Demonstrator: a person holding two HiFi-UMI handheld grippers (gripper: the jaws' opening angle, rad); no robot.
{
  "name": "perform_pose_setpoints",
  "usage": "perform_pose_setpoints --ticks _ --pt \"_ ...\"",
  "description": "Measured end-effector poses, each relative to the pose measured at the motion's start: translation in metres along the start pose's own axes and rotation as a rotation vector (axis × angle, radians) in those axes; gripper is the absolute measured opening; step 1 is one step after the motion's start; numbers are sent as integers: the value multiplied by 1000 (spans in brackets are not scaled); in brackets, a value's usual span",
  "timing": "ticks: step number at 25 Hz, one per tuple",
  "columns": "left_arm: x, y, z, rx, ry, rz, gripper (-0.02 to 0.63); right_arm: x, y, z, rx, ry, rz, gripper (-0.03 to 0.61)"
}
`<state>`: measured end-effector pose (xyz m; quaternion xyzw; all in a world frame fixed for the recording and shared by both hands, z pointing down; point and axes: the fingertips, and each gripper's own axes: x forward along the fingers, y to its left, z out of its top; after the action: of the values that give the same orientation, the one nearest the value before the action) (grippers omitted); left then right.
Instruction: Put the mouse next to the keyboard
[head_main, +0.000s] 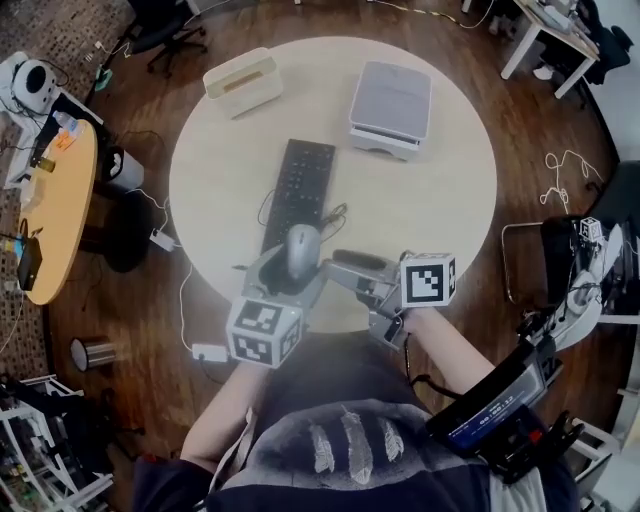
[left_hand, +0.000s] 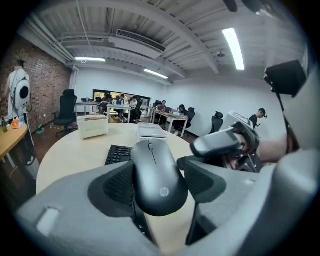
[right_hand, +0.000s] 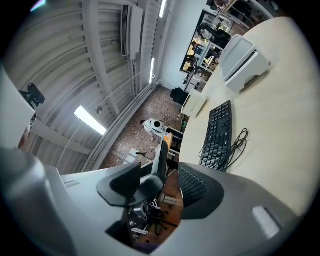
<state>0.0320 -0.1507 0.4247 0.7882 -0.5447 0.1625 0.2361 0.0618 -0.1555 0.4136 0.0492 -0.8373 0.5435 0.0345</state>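
A grey-black mouse (head_main: 303, 250) hangs just above the near edge of the round table (head_main: 440, 200), in front of the black keyboard (head_main: 300, 185). My left gripper (head_main: 298, 266) is shut on it, with a pad pressed to each side of the mouse (left_hand: 157, 175). In the left gripper view the keyboard (left_hand: 119, 154) lies just beyond the mouse. My right gripper (head_main: 340, 262) is immediately right of the mouse, pointing left at it, and stands open. Nothing lies between its pads (right_hand: 192, 187) in the right gripper view, which is tilted and shows the keyboard (right_hand: 219, 132) with its coiled cable.
A white box (head_main: 243, 80) stands at the table's far left and a grey stacked tray (head_main: 390, 105) at the far right. The keyboard's cable (head_main: 335, 215) loops on its right. An orange side table (head_main: 60, 200) is at the left, a chair (head_main: 570, 260) at the right.
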Motion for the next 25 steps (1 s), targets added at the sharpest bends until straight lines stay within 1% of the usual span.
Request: perform_pose_setpoints --ticks 2,4,5,8,9,12,14,16,19,22,25 --pt "7 -5 -5 17 0 -38 328 15 -2 1 12 29 -16 244" --pt "13 -10 -7 26 -8 -82 328 26 -4 1 43 35 -42 244" --pt "15 -11 -7 26 -15 -102 328 30 -8 0 50 43 -72 244" --pt "20 -11 -11 22 -26 -141 328 34 -27 -5 31 71 -202 244" --pt "22 -9 -13 22 -23 -154 328 35 -30 -5 21 67 -228 229" --pt "27 -6 -22 15 -1 -199 330 40 -36 -5 -25 48 -274 152" --pt "31 -7 -26 29 17 -215 330 39 -40 -7 -30 47 -294 140" --pt "34 -10 -32 47 43 -233 330 37 -43 -10 -5 52 -293 129" --pt "37 -13 -35 27 65 -274 334 30 -51 -10 11 62 -289 121" --pt "36 -9 -32 8 66 -278 334 18 -70 -1 3 64 -308 118" --pt "37 -12 -28 -13 61 -282 334 2 -93 7 39 64 -312 118"
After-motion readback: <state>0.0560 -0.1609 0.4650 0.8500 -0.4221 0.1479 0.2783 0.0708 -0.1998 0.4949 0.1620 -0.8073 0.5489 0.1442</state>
